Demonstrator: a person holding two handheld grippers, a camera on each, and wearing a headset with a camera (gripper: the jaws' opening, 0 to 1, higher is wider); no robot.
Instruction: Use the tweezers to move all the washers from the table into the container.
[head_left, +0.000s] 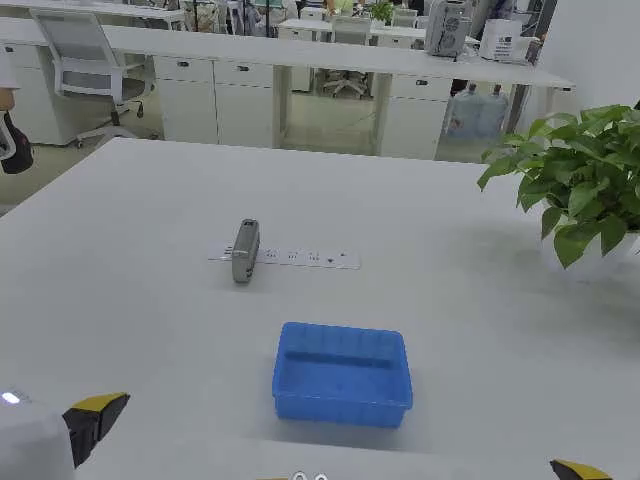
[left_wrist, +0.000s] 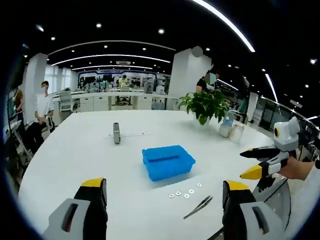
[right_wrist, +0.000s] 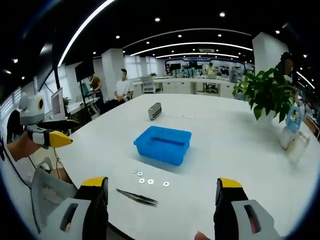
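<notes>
A: Left hand-held gripper (left_wrist: 164, 184), jaws spread wide, clasping nothing; right hand-held gripper (right_wrist: 162, 182) likewise wide and empty.
B: Tweezers (left_wrist: 198, 206)?
A: Lying flat on the table (left_wrist: 75, 150), nearest, apart from both.
B: Washers (left_wrist: 185, 192)?
A: Scattered just beyond the tweezers, short of the blue container (left_wrist: 170, 172).
B: Farther back?
A: Power strip (head_left: 300, 257), then potted plant (head_left: 580, 190).

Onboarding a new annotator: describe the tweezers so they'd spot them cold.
On the white table, find the blue container; a short row of small washers lies on its near side, toward the person. Just nearer than that row lie the tweezers. They are the only long, thin, dark piece there, unlike the tiny round rings beside them.
</notes>
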